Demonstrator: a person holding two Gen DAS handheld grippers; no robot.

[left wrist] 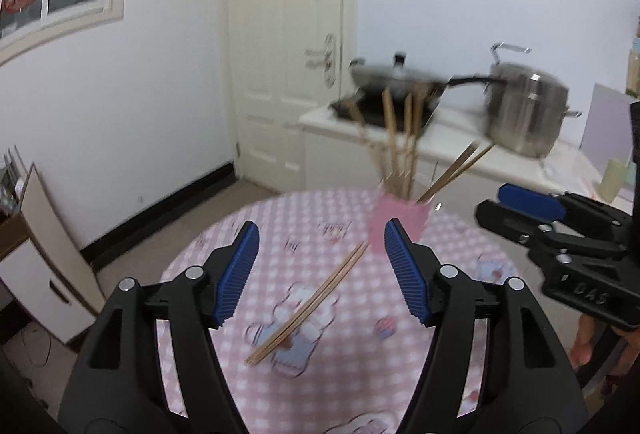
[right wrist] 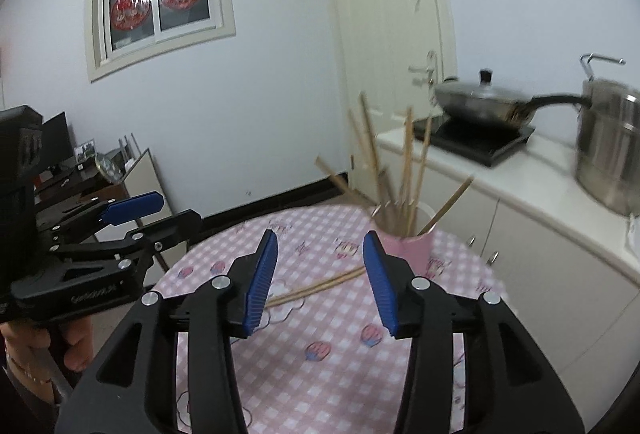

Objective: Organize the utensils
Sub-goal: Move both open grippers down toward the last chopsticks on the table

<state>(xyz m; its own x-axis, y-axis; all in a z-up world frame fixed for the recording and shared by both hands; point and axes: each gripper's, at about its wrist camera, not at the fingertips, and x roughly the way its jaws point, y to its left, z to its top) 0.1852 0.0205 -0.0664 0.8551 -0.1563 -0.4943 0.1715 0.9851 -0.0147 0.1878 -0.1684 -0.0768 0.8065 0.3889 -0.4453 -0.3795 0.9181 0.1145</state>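
Observation:
A pink cup (left wrist: 396, 224) (right wrist: 412, 248) stands on the far side of the round table and holds several wooden chopsticks (left wrist: 396, 146) (right wrist: 408, 162) that lean out at angles. A pair of chopsticks (left wrist: 308, 308) (right wrist: 320, 287) lies flat on the pink checked tablecloth, in front of the cup. My left gripper (left wrist: 322, 270) is open and empty above the loose pair. My right gripper (right wrist: 320, 274) is open and empty, also above the table near the pair. Each gripper shows at the edge of the other's view: the right one (left wrist: 516, 208), the left one (right wrist: 160, 212).
The round table (left wrist: 224, 246) (right wrist: 224, 246) has a pink checked cloth. Behind it a white counter (left wrist: 452, 138) (right wrist: 520, 186) carries a lidded wok on a black cooktop (right wrist: 476, 102) and a steel pot (left wrist: 528, 110). A white door (left wrist: 288, 46) stands behind. A cabinet (left wrist: 44, 266) stands at the left.

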